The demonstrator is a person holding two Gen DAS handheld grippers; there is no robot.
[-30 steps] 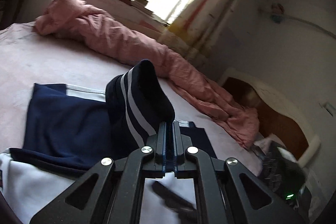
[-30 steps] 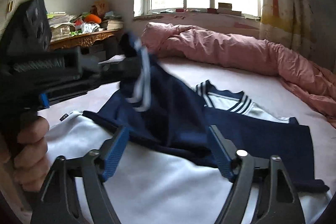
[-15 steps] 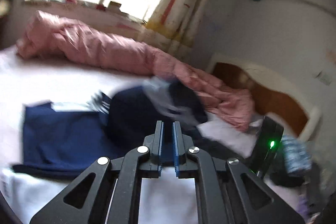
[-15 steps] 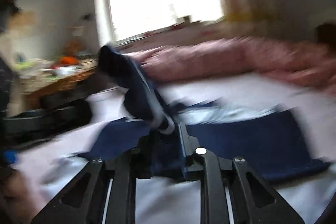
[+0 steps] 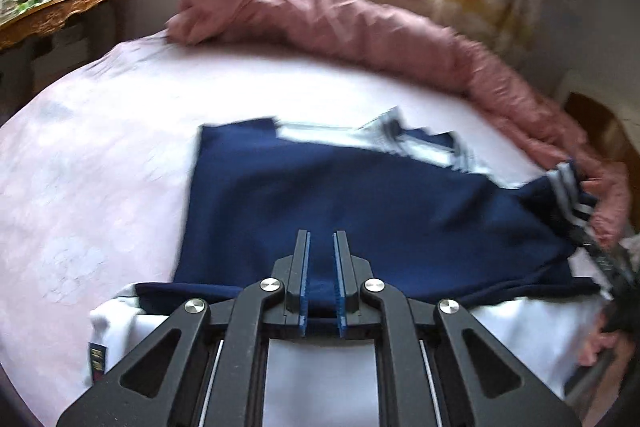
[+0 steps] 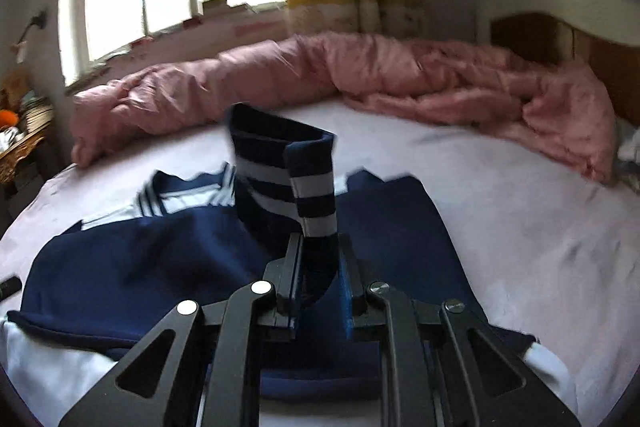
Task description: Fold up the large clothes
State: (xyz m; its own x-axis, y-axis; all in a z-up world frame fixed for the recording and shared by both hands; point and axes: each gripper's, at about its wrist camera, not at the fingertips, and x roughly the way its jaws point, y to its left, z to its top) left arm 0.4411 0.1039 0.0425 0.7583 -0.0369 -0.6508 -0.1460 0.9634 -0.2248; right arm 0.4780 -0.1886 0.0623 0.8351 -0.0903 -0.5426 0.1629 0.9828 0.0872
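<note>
Left tool (image 5: 322, 247) tilts downward, jaws opening, nothing between; right tool (image 6: 318, 259) is clamped shut.

Nothing can be read; the small tag (image 5: 97, 358) on the garment's (image 5: 360, 203) hem is blurred

Matt navy knit jacket (image 5: 360, 203) mid-frame; crinkly, faintly shiny pink quilt (image 5: 360, 27) above; carved wooden desk (image 5: 52, 15) upper left.

A wide bed (image 5: 100, 131) with a pale pink floral sheet carries a navy-and-white striped-trim jacket (image 5: 360, 203) spread flat at its near side and a rumpled pink quilt (image 5: 340, 23) bunched along its far edge.
</note>
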